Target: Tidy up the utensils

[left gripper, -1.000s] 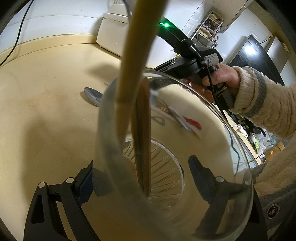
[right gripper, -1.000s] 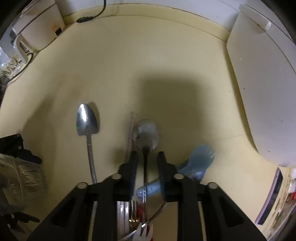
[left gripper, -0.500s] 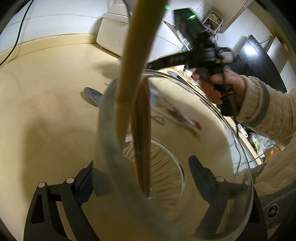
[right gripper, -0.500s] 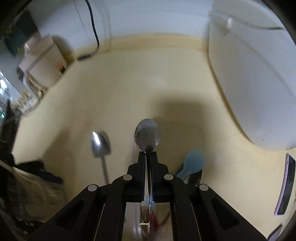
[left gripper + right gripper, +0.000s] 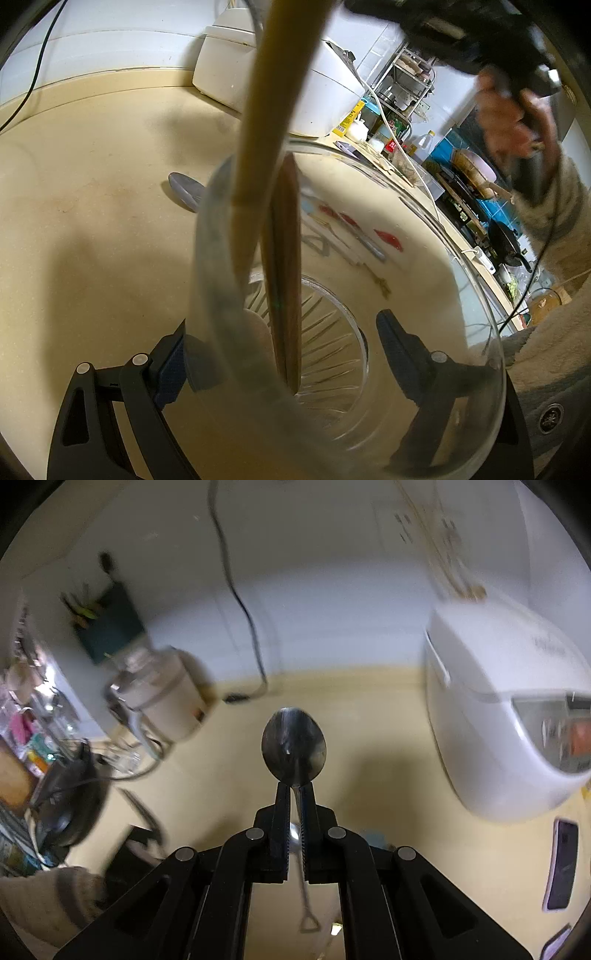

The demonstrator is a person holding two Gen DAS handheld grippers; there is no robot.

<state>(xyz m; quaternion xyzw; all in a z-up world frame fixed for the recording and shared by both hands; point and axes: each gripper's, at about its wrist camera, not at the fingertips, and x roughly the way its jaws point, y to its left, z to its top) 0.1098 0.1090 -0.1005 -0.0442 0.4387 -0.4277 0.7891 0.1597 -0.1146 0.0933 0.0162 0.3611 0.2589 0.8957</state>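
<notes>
In the left wrist view my left gripper (image 5: 284, 343) is shut on a clear glass jar (image 5: 207, 280), one finger on each side of its wall. A pale wooden handle (image 5: 269, 103) and a dark wooden utensil (image 5: 284, 258) stand in the jar. My right gripper (image 5: 294, 794) is shut on the neck of a metal spoon (image 5: 294, 744). The spoon's bowl points forward, high above the beige counter (image 5: 369, 775). A second metal spoon (image 5: 184, 186) lies on the counter behind the jar. Red-handled utensils (image 5: 388, 238) show through the glass.
A white rice cooker (image 5: 509, 716) stands at the right and a white appliance (image 5: 162, 701) at the back left, with a black cable (image 5: 240, 602) on the wall. A phone (image 5: 561, 864) lies near the right edge. A person's sleeve (image 5: 48, 897) is at the lower left.
My right gripper closed on the spoon's neck, lifted it off the counter and tilted upward. The left gripper and the jar kept still.
</notes>
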